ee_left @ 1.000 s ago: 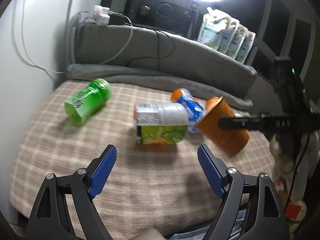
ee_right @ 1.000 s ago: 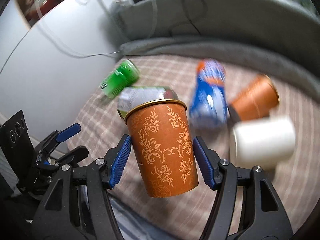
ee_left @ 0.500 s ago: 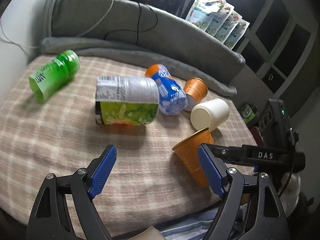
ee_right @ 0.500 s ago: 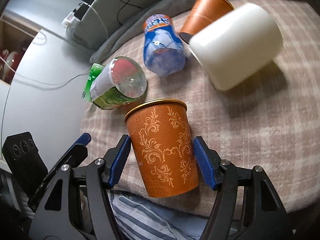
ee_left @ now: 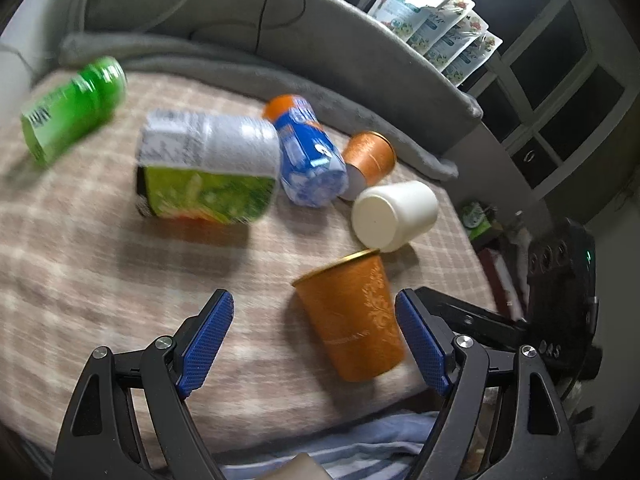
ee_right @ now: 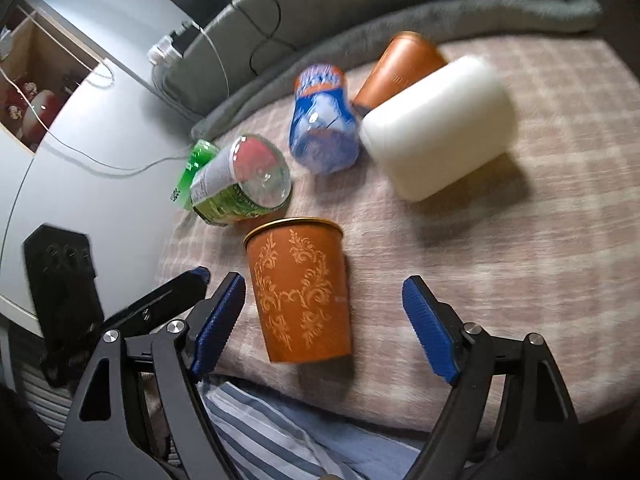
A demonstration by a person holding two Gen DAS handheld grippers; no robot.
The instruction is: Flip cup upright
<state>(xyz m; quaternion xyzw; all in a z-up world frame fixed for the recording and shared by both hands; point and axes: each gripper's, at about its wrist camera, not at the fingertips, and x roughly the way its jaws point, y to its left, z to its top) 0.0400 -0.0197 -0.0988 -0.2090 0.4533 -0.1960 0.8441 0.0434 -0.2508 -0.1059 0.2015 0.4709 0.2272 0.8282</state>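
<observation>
Item 1, lower frame of the right wrist view: right gripper [ee_right: 324,324], jaws wide apart, touching nothing that we can see. The cup [ee_right: 300,290] stands between its blue pads [ee_right: 218,322], nearer the left-hand one, with a clear gap on the other side.

Item 2: the cup, orange with a gold rim and pale scroll pattern, stands mouth up on the checked blanket [ee_right: 500,260] near its front edge, leaning a little in both views. In the left wrist view it [ee_left: 352,316] sits at lower centre right.

Item 3, lower frame of the left wrist view: left gripper [ee_left: 314,340], jaws wide apart, holding nothing.

Item 4, mid frame: white cup [ee_left: 394,216] on its side, just behind the orange one.

Item 5: green-labelled jar [ee_left: 208,170] on its side, centre left.

Item 6: blue bottle [ee_left: 308,154] lying down, beside a second orange cup [ee_left: 370,158], also on its side.

Item 7, upper left: green bottle [ee_left: 70,112] on its side, well apart from the rest.

Item 8, far: grey bolster [ee_left: 280,40]; pouches [ee_left: 436,20] at upper right.
</observation>
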